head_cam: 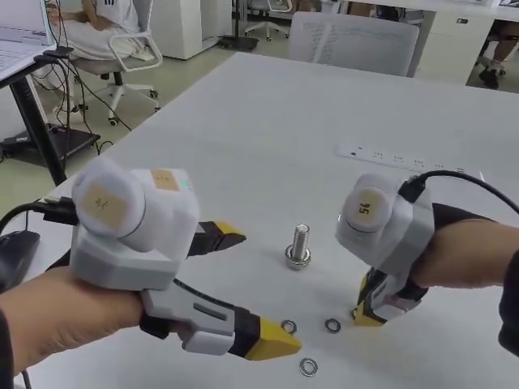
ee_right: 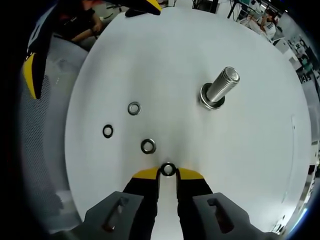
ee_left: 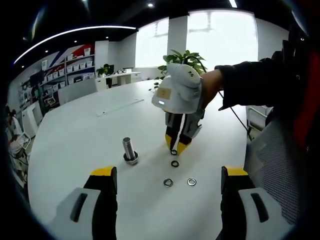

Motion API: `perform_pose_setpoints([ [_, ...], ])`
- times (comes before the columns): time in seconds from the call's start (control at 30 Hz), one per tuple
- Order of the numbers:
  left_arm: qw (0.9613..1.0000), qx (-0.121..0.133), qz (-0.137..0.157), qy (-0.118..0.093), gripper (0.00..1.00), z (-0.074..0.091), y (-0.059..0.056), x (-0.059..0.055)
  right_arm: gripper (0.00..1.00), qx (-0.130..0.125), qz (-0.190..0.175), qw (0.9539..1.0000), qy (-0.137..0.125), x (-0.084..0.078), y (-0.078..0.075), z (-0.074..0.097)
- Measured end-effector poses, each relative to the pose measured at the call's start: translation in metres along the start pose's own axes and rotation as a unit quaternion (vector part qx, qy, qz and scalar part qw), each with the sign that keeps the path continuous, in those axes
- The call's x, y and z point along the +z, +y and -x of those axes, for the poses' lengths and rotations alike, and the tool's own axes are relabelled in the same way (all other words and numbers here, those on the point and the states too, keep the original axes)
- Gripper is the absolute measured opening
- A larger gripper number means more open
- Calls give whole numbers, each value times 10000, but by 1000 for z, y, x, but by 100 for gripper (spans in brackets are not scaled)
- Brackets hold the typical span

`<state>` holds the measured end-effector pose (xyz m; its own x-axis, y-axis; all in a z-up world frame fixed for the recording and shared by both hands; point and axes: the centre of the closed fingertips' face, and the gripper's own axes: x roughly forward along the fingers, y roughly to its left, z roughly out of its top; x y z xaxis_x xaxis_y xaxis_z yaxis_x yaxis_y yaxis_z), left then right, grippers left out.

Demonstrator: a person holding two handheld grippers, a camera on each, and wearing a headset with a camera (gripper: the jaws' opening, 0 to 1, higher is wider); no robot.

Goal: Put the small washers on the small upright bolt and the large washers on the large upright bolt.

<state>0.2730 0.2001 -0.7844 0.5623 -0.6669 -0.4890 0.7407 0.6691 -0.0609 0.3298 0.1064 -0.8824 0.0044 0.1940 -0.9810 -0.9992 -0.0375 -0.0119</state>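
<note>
One upright steel bolt point(head_cam: 299, 243) point(ee_right: 220, 88) point(ee_left: 129, 149) stands mid-table with a washer round its foot. Three loose washers point(head_cam: 289, 327) point(head_cam: 332, 325) point(head_cam: 308, 366) lie in front of it. My right gripper point(ee_right: 168, 172) point(head_cam: 362, 314) point(ee_left: 174, 149) points down at the table, its yellow tips closed on a fourth small washer point(ee_right: 168, 169) that lies flat on the surface. The other washers point(ee_right: 148, 146) point(ee_right: 134, 108) point(ee_right: 107, 131) lie just beyond it. My left gripper point(head_cam: 251, 292) point(ee_left: 169, 172) hovers low at the left with its jaws wide open, nothing between them, and faces the washers point(ee_left: 168, 182) point(ee_left: 191, 181).
The white table point(head_cam: 268, 138) stretches far back and right. A white power strip point(head_cam: 397, 157) lies behind the bolt. A grey chair point(head_cam: 349, 40) stands at the far edge. A person sits at a desk point(head_cam: 24, 65) off to the left.
</note>
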Motion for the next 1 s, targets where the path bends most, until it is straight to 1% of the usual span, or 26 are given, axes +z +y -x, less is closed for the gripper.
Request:
perform_pose_setpoints([
  [0.4,9999,-101,-31,38,86,-4,-5,0,14,-40,-142,9999,-60,-9,6,13],
  [0.77,9997,-206,-74,65,86,-10,-10,1,14,-64,-266,9995,-142,-20,16,28],
  [0.93,9997,-234,-86,77,86,-11,-10,0,14,-78,-411,9987,-297,-23,17,39],
  [1.0,9996,-251,-82,84,86,-11,-11,0,14,-84,-461,9984,-314,-26,17,43],
])
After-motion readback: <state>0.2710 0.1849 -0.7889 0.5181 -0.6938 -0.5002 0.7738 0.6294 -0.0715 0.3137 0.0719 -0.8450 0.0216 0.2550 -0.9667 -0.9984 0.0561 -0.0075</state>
